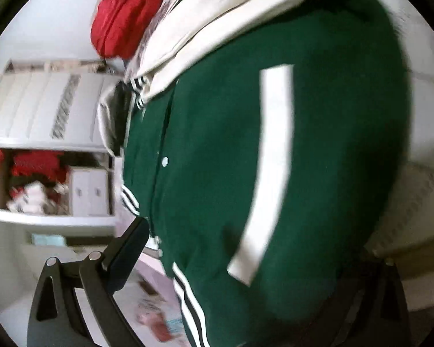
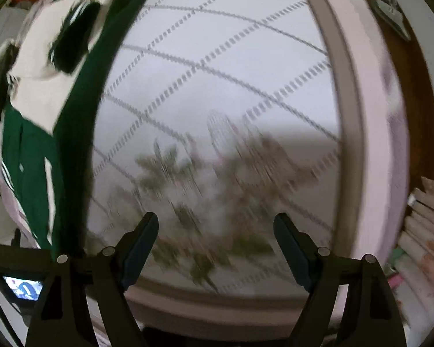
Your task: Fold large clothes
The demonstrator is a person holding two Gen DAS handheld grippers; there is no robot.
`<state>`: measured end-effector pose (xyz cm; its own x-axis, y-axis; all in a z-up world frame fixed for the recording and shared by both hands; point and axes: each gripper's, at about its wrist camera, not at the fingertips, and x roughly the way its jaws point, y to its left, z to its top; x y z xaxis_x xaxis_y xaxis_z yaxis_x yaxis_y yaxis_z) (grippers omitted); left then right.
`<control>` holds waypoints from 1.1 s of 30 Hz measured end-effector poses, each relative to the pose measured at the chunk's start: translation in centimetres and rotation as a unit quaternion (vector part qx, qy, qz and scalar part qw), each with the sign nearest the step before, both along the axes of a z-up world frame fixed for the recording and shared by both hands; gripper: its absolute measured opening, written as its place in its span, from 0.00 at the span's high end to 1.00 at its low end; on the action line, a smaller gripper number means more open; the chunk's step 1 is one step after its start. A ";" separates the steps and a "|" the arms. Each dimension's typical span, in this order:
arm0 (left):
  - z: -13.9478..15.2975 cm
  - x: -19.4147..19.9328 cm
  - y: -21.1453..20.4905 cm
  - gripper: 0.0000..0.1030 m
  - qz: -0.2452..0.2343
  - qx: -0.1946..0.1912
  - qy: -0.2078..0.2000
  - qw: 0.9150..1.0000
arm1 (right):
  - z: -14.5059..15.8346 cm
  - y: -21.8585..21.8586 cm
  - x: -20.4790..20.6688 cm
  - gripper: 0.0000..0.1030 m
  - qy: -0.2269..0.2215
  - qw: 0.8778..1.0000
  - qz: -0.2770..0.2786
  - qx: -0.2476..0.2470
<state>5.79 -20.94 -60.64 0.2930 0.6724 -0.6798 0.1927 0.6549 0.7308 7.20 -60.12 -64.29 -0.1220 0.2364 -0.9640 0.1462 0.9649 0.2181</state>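
Your green varsity jacket (image 1: 217,150) lies on the bed (image 2: 217,72) with cream sleeves (image 1: 217,14) folded in, body unfolded; your right gripper (image 2: 215,248) gapes empty, left gripper (image 1: 246,260) grip unclear.

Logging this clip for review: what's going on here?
A person with two handheld grippers is folding a green jacket with cream sleeves on a bed. The jacket fills the left view, draped over that gripper's right side; only one finger shows, so its grip is unclear. The right gripper hangs over the quilted bedspread, jaws open and empty, with the jacket off to its left.
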 end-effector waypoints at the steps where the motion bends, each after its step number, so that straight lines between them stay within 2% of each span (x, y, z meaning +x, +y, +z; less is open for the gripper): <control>1: 0.4 0.7 1.0 0.02 0.015 -0.018 0.000 1.000 | -0.5 -0.1 0.6 0.16 -0.003 1.000 -0.009 0.015; 3: 1.4 1.6 2.2 0.05 0.034 -0.050 -0.004 0.998 | -1.1 0.1 1.9 0.09 -0.014 0.998 -0.033 0.056; 5: 2.4 2.1 2.8 0.27 0.039 -0.089 -0.008 0.995 | -1.1 -0.2 3.2 0.09 -0.032 0.991 -0.060 0.112; 7: 3.3 2.0 3.0 0.72 0.037 -0.149 -0.006 0.988 | -1.2 -0.3 5.0 0.09 -0.050 0.978 -0.089 0.182; 9: 3.6 1.6 2.3 0.88 0.032 -0.178 -0.004 0.984 | -1.2 -0.7 6.6 0.09 -0.067 0.962 -0.117 0.239; 11: 3.8 1.4 1.8 0.91 0.033 -0.183 -0.004 0.983 | -2.2 -0.6 8.3 0.09 -0.080 0.946 -0.142 0.280; 13: 4.1 1.4 2.2 0.92 0.050 -0.202 -0.008 0.978 | -3.6 -0.4 10.7 0.09 -0.081 0.931 -0.169 0.312; 15: 4.1 1.4 1.9 0.92 0.064 -0.216 -0.012 0.974 | -4.7 0.3 12.1 0.09 -0.084 0.911 -0.196 0.352; 16: 4.2 1.3 1.7 0.93 0.071 -0.221 -0.014 0.973 | -5.2 1.1 13.0 0.08 -0.083 0.906 -0.200 0.363; 18: 4.7 1.5 1.9 0.93 0.080 -0.230 -0.017 0.970 | -5.4 2.9 14.3 0.09 -0.078 0.908 -0.197 0.361; 19: 5.1 1.7 2.1 0.93 0.081 -0.233 -0.019 0.969 | -5.3 3.5 14.8 0.15 -0.079 0.911 -0.200 0.352; 20: 5.5 1.8 2.2 0.94 0.081 -0.238 -0.022 0.968 | -5.3 4.1 15.0 0.29 -0.076 0.915 -0.205 0.339; 21: 5.6 2.0 2.6 0.94 0.081 -0.240 -0.024 0.967 | -5.3 4.5 15.1 0.70 -0.072 0.918 -0.207 0.330; 22: 6.1 2.1 2.8 0.95 0.081 -0.245 -0.028 0.966 | -5.6 4.6 15.1 0.75 -0.057 0.919 -0.211 0.329; 24: 7.2 1.9 2.9 0.95 0.075 -0.248 -0.030 0.965 | -5.7 5.2 14.0 0.82 -0.050 0.911 -0.238 0.334; 26: 8.5 1.4 3.2 0.95 0.067 -0.255 -0.031 0.964 | -4.3 3.9 12.9 0.84 -0.047 0.911 -0.242 0.331; 29: 10.5 -0.6 3.5 0.95 0.062 -0.287 -0.016 0.956 | -0.9 1.4 9.9 0.85 -0.046 0.920 -0.225 0.318; 33: 13.5 -5.0 3.1 0.95 0.080 -0.345 0.034 0.934 | 5.5 -2.2 4.6 0.86 -0.030 0.940 -0.202 0.272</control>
